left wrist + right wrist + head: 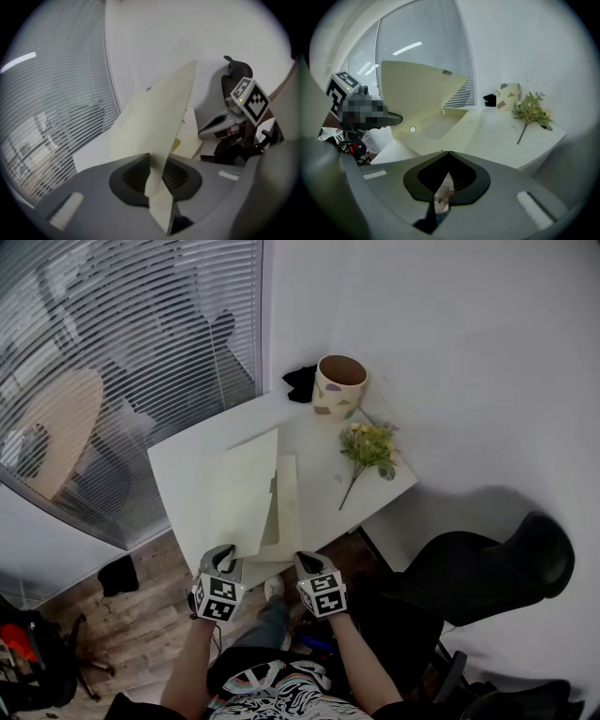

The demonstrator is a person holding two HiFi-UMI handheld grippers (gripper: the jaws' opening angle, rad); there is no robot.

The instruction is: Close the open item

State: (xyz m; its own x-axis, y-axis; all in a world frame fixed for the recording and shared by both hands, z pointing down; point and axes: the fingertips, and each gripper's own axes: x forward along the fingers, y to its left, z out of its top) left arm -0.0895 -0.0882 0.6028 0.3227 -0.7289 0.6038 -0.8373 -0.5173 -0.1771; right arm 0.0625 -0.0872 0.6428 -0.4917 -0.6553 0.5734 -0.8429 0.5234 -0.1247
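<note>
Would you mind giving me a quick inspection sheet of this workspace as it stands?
Surface: white table, mostly bare.
Job's things: pale folder lies open, its cover raised at a tilt.
Clutter: patterned cup, flower sprig, small black item by the wall.
Grippers: left gripper shut on the cover's near edge; right gripper shut, empty, at the table's near edge.
Cables: nothing seen.
Surroundings: window blinds to the left, black chair to the right.
</note>
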